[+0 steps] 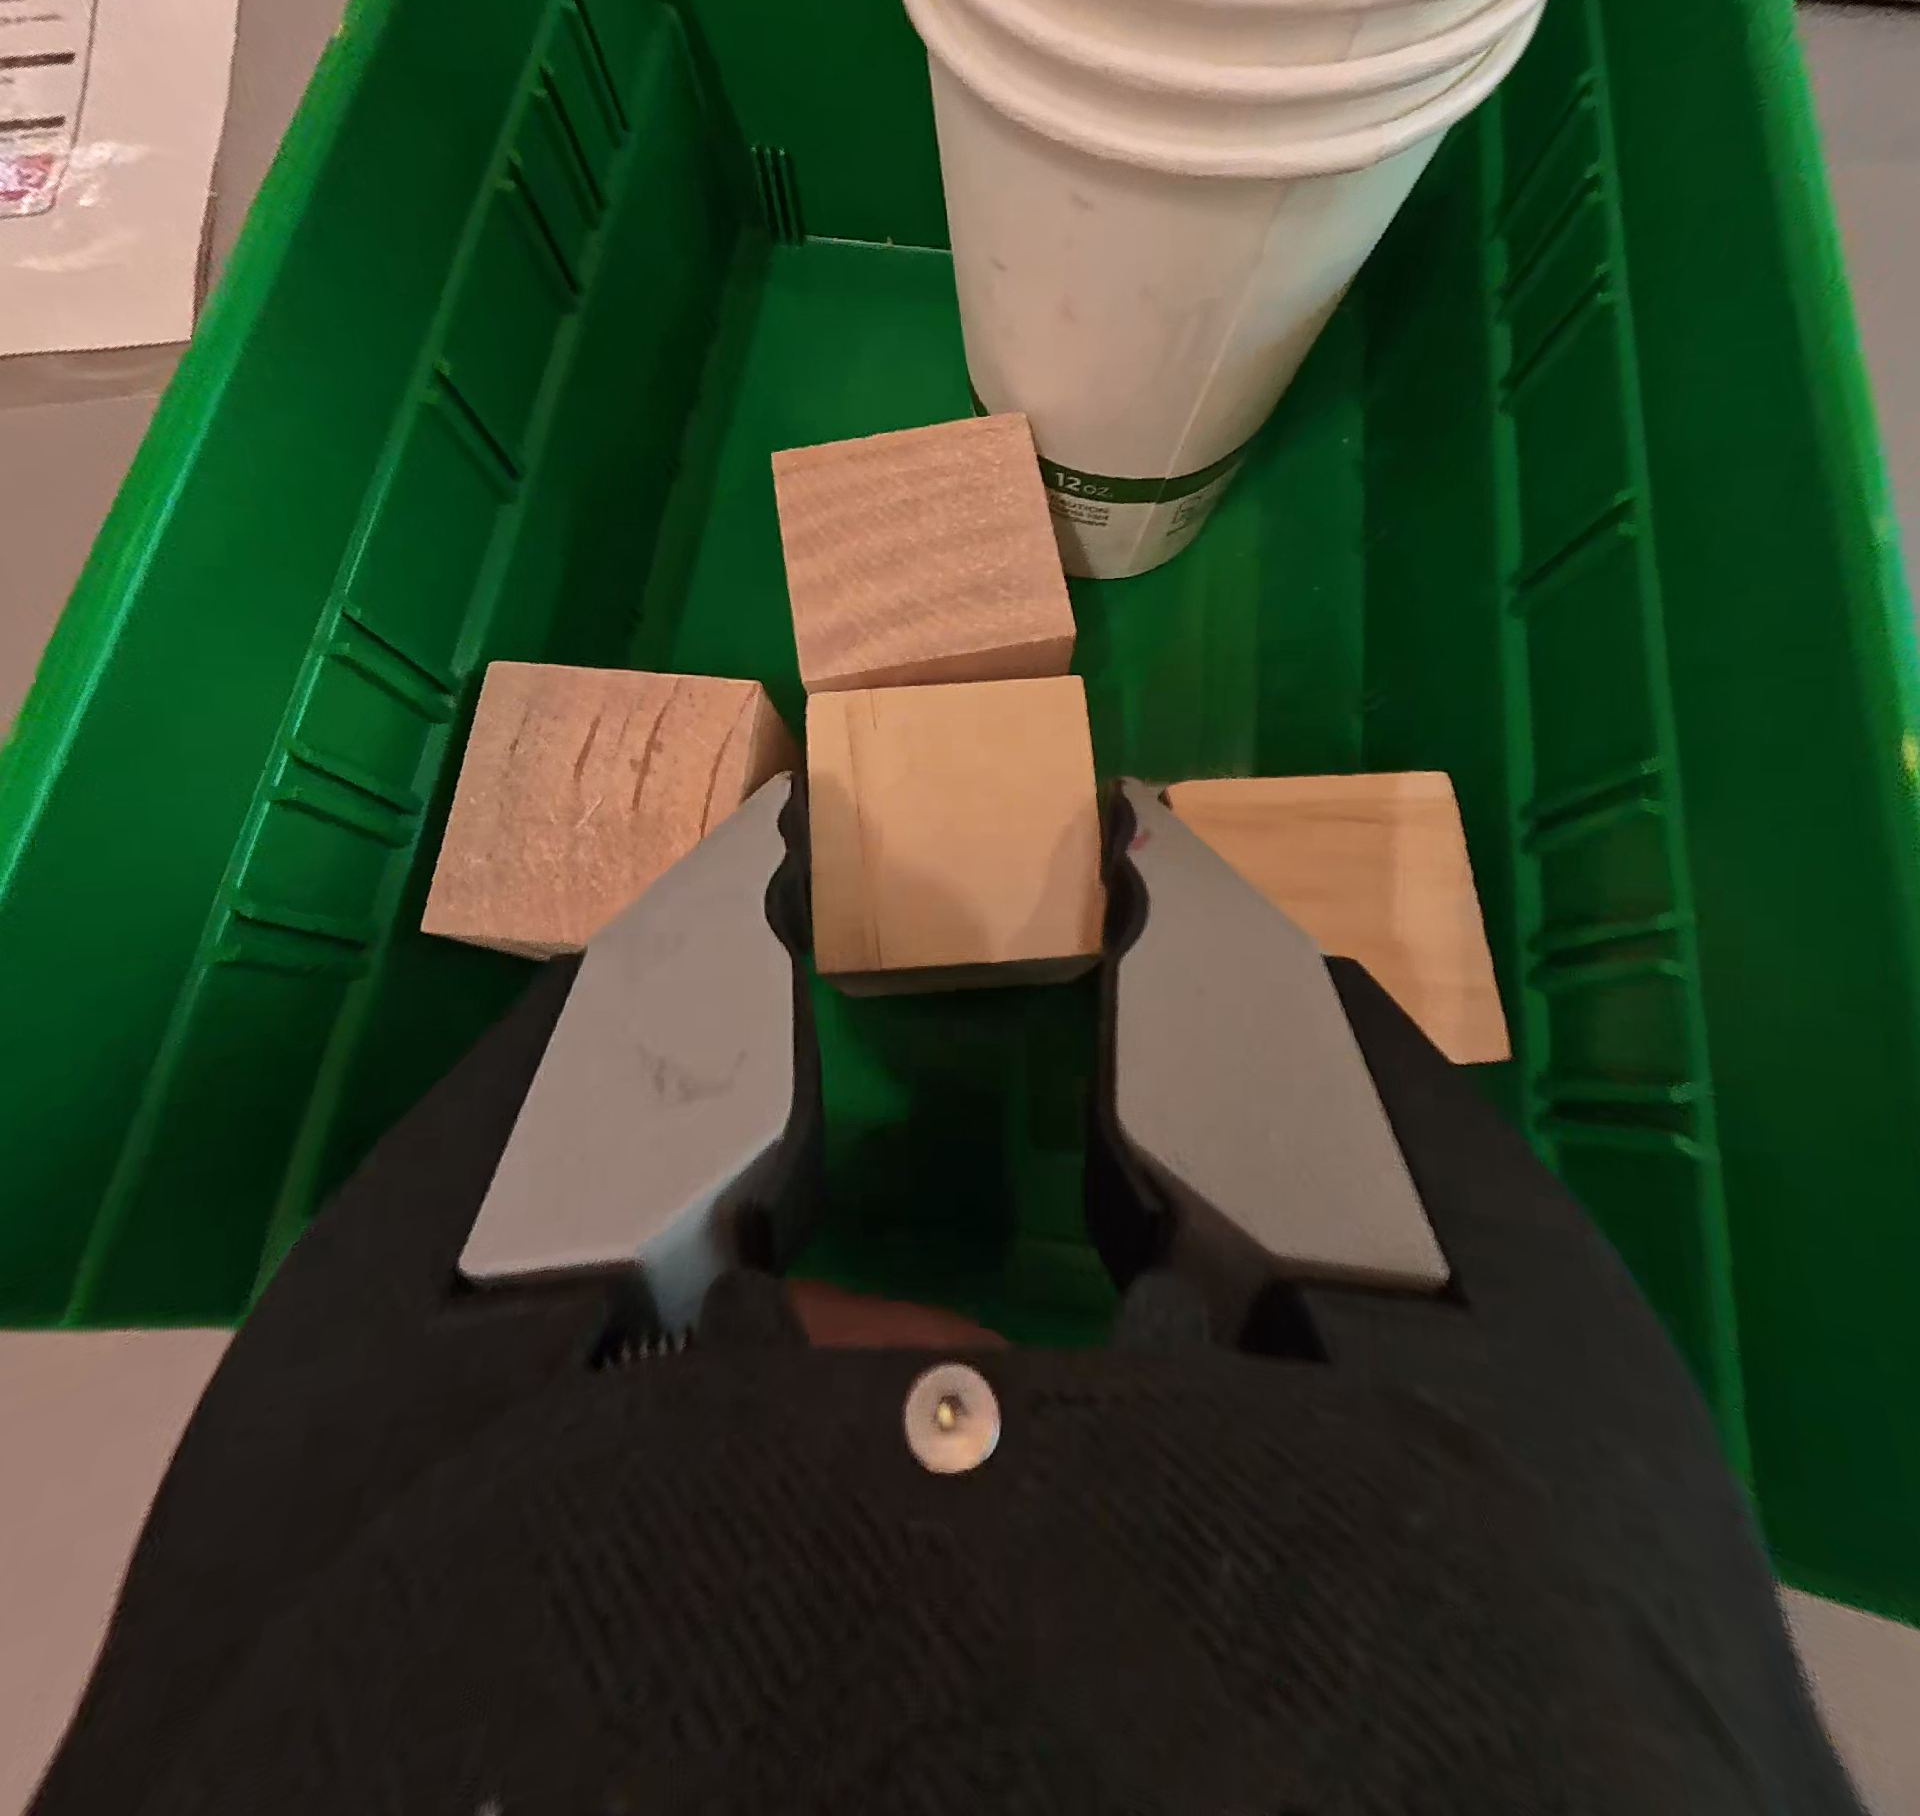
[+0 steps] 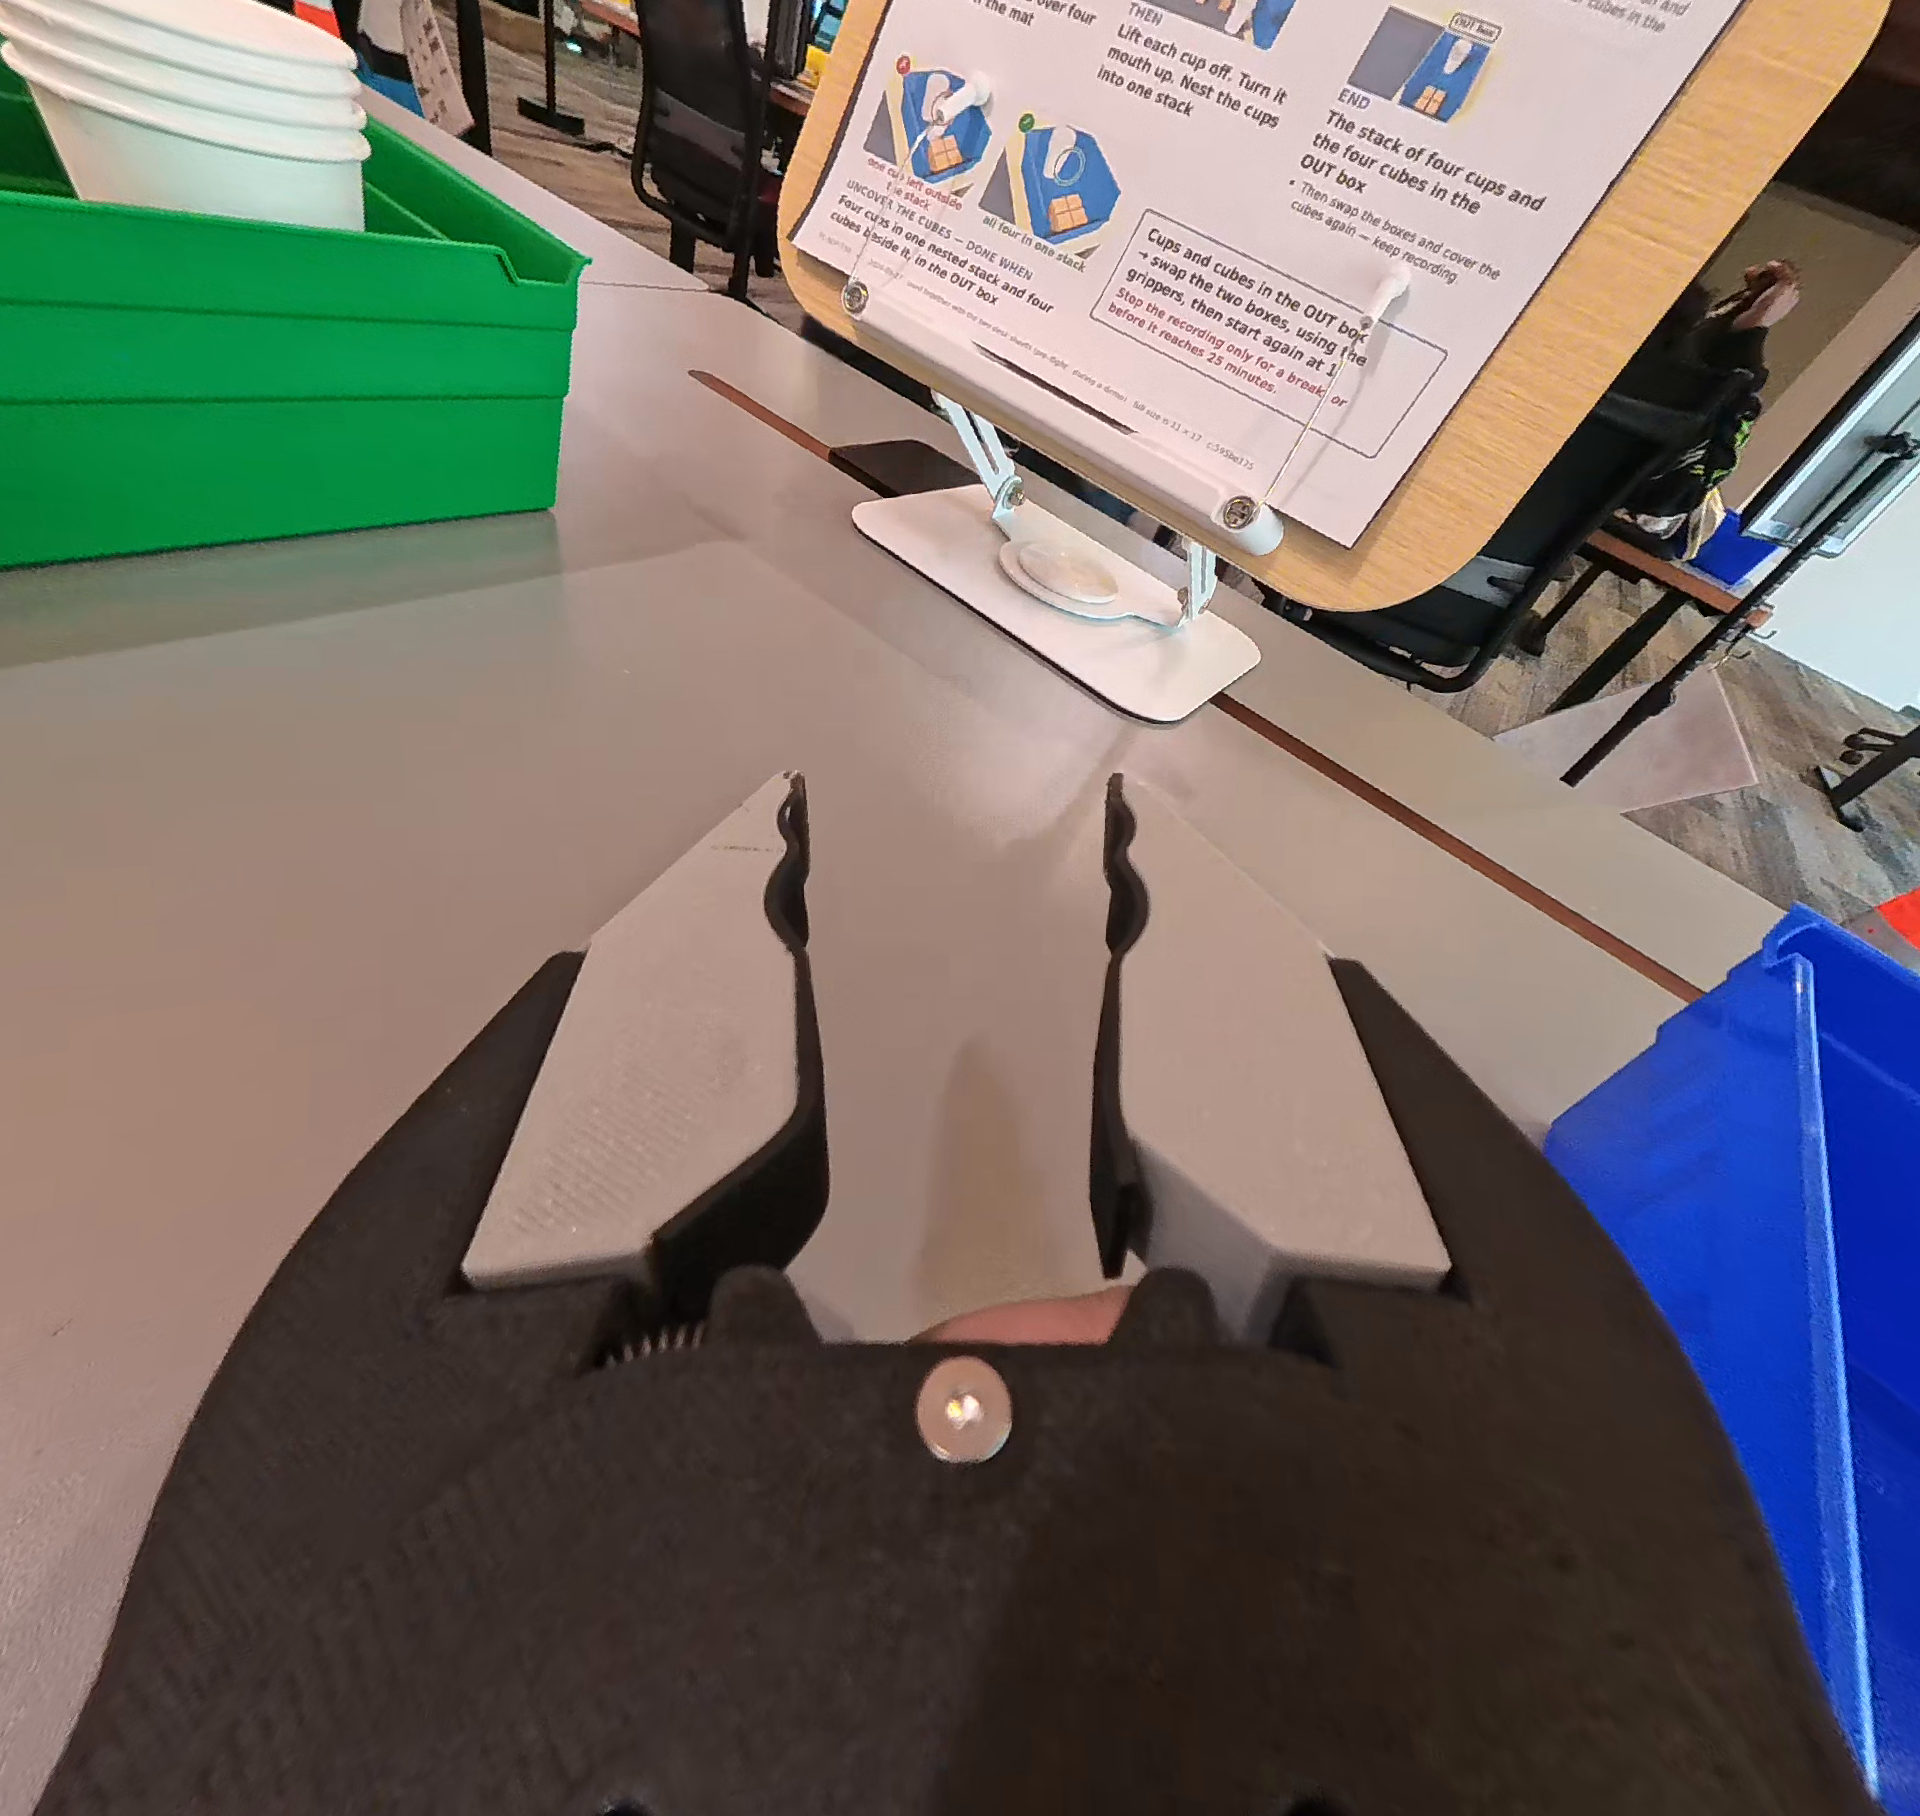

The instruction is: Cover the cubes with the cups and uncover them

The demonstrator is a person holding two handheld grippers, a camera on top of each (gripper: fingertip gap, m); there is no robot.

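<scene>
- Left wrist view only: left gripper (image 1: 954,867) reaching into green bin (image 1: 343,831), jaws closed onto the middle wooden cube (image 1: 951,821), one black pad against each side face.
- Same view, beside that cube: second cube (image 1: 592,810) just left, third cube (image 1: 1351,914) just right and partly hidden by the right finger, fourth cube (image 1: 920,561) directly behind and touching.
- Farther back in the bin: stack of nested white paper cups (image 1: 1164,260), mouth up, base standing just beside the rear cube.
- Cubes: plain light wood, square-edged, one with dark grain streaks.
- Right wrist view only: right gripper (image 2: 954,867) above the bare grey worktop (image 2: 312,831), jaws apart, nothing between the pads.
- Near right edge: blue bin (image 2: 1745,1299), partly cut off.
- Far left: the green bin seen from outside, cup rims showing above its wall; cubes hidden by that wall.
- Beyond: white stand (image 2: 1070,603) carrying a wooden board with a printed instruction sheet (image 2: 1299,156).
</scene>
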